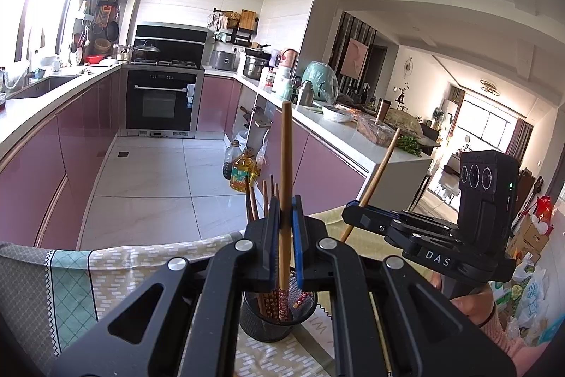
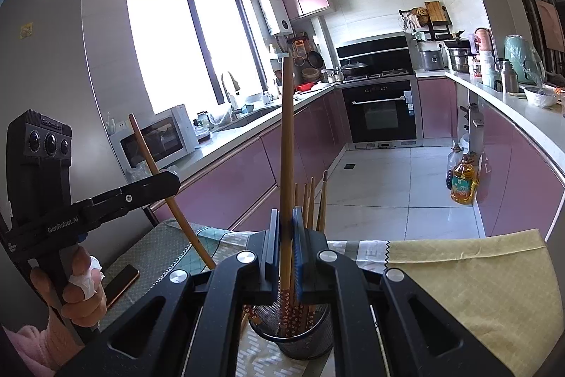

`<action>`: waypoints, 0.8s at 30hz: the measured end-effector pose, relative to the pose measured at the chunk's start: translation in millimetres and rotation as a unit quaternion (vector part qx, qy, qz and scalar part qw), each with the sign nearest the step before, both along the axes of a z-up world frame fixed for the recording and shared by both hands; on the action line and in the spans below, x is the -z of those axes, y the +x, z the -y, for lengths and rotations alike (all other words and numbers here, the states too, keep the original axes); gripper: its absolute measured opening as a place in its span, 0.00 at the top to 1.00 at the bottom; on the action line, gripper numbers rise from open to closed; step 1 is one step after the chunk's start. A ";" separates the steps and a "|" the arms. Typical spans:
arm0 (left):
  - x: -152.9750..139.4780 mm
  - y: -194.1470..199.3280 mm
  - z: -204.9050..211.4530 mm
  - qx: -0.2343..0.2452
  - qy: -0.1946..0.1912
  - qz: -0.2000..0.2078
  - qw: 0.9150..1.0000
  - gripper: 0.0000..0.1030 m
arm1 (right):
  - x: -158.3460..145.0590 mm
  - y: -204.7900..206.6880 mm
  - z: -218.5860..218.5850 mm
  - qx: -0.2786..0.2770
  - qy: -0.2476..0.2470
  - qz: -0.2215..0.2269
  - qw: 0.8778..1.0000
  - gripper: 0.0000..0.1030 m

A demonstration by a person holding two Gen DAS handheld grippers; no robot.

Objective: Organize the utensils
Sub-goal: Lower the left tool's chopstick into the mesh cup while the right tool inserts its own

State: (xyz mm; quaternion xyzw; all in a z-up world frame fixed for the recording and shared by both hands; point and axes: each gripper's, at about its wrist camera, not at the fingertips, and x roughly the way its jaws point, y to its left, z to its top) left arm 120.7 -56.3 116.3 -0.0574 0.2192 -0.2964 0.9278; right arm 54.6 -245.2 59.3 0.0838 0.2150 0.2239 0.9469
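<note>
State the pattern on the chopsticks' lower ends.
Red with small pale flowers on the chopsticks; clearest in the right wrist view.

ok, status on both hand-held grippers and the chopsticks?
Left hand-held gripper shut on one bamboo chopstick. Right hand-held gripper shut on another. Both over the black mesh cup, which holds more chopsticks. Nothing blocking.

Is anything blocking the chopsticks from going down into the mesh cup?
Nothing visible blocks them. Each gripper, left and right, is shut on a chopstick whose patterned end already sits inside the mesh cup, beside other chopsticks standing there.
</note>
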 end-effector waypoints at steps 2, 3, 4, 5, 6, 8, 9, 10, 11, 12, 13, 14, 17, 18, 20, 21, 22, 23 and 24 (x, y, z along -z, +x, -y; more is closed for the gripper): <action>2.6 1.5 1.7 0.000 0.005 -0.004 1.000 0.93 | 2.9 3.6 -0.9 0.005 -0.003 -0.004 1.000 0.94; 4.0 2.7 2.6 -0.001 0.008 -0.007 1.000 0.93 | 5.1 5.7 -1.6 0.010 -0.009 -0.005 1.000 0.94; 4.4 4.7 3.4 -0.001 0.010 -0.010 1.000 0.93 | 7.3 6.2 -3.3 0.014 -0.014 -0.007 1.000 0.94; 5.9 5.9 4.3 -0.001 0.013 -0.013 1.000 0.93 | 9.9 7.7 -3.6 0.014 -0.015 -0.011 1.000 0.94; 7.8 7.1 5.5 -0.001 0.018 -0.016 1.000 0.93 | 12.8 9.7 -4.0 0.012 -0.016 -0.017 1.000 0.94; 12.2 8.3 7.1 0.000 0.028 -0.024 0.999 0.93 | 17.7 12.4 -5.8 0.012 -0.022 -0.025 0.999 0.94; 13.6 10.3 7.8 0.002 0.031 -0.028 0.999 0.93 | 19.5 14.1 -8.1 0.009 -0.024 -0.029 0.999 0.94; 15.6 12.0 8.8 0.004 0.034 -0.032 0.999 0.93 | 21.6 15.9 -10.6 0.009 -0.027 -0.033 0.999 0.94; 18.1 13.0 8.8 0.006 0.038 -0.035 0.999 0.93 | 23.4 16.7 -11.9 0.009 -0.030 -0.036 0.999 0.94; 21.0 13.6 9.5 0.008 0.042 -0.040 0.998 0.93 | 25.1 17.4 -13.3 0.007 -0.032 -0.039 0.999 0.94; 23.9 14.5 9.9 0.010 0.046 -0.045 0.998 0.93 | 27.1 18.5 -14.4 0.005 -0.034 -0.044 0.998 0.94; 27.0 15.9 9.9 0.013 0.050 -0.050 0.997 0.93 | 28.5 20.0 -15.4 0.004 -0.036 -0.047 0.998 0.94; 35.4 20.2 11.5 0.020 0.058 -0.062 0.996 0.93 | 32.8 24.5 -18.5 -0.003 -0.040 -0.059 0.997 0.94; 38.0 21.3 11.9 0.024 0.059 -0.066 0.996 0.93 | 34.2 25.4 -19.8 -0.006 -0.042 -0.062 0.997 0.94; 42.2 23.5 12.7 0.026 0.064 -0.072 0.995 0.93 | 35.5 29.1 -21.1 -0.010 -0.045 -0.068 0.997 0.94; 44.2 25.9 12.5 0.028 0.066 -0.076 0.995 0.93 | 36.9 30.2 -22.4 -0.012 -0.047 -0.072 0.996 0.94; 45.3 27.0 12.6 0.029 0.067 -0.078 0.994 0.93 | 38.2 30.2 -24.2 -0.013 -0.049 -0.075 0.996 0.94; 45.9 28.9 13.3 0.030 0.070 -0.080 0.994 0.93 | 39.7 31.2 -24.5 -0.015 -0.051 -0.079 0.995 0.94; 46.9 30.1 13.9 0.032 0.073 -0.082 0.993 0.93 | 40.8 32.7 -25.7 -0.016 -0.052 -0.084 0.995 0.94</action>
